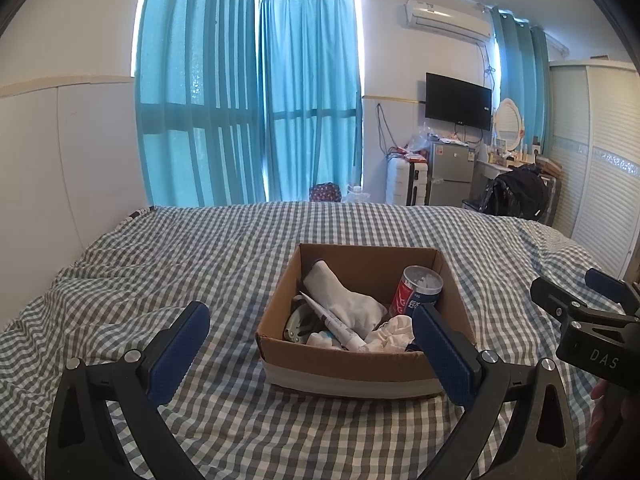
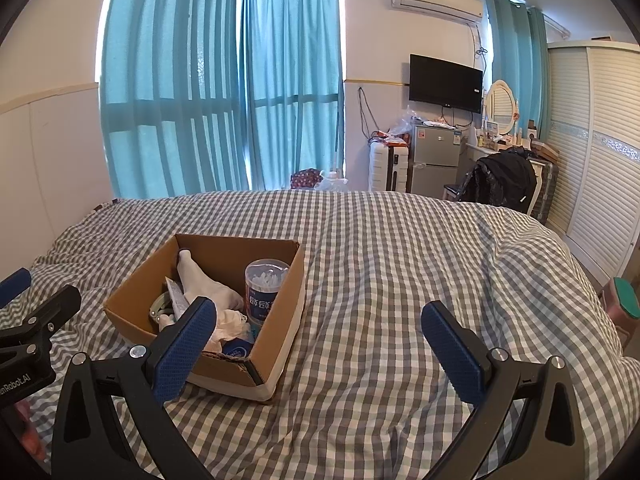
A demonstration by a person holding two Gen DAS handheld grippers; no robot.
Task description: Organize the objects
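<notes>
1. Blue-padded left gripper point(image 1: 310, 354): jaws spread wide, nothing between them. It hangs low over the bedspread, just short of the cardboard box point(image 1: 352, 374). Its right pad overlaps the box's near right corner in view; contact can't be told.
2. Right gripper point(image 2: 320, 342): jaws also wide apart, empty, over bare checked bedspread point(image 2: 380, 280), with the box at its 10 o'clock.
3. Box sits on the bed, top open, already holding a white sock point(image 1: 340, 298), a tube point(image 1: 336, 322), a cotton-swab jar point(image 1: 418, 288), crumpled white cloth point(image 1: 394, 330), a round metal item point(image 1: 298, 320) and a blue-lidded thing point(image 2: 236, 350) at the near corner.
4. Progress, as a judgement: looks close to done or done. No loose items show on the bedspread in either view; anything left would be out of frame.
5. Room: from the box, open bedding at 9 o'clock and 3 o'clock, rumpled folds at 9. Box walls are the only close edges.
6. Far: bed's far edge at 12 o'clock, then teal curtains point(image 1: 248, 100), fridge point(image 1: 450, 172), TV point(image 1: 458, 100), well apart.
</notes>
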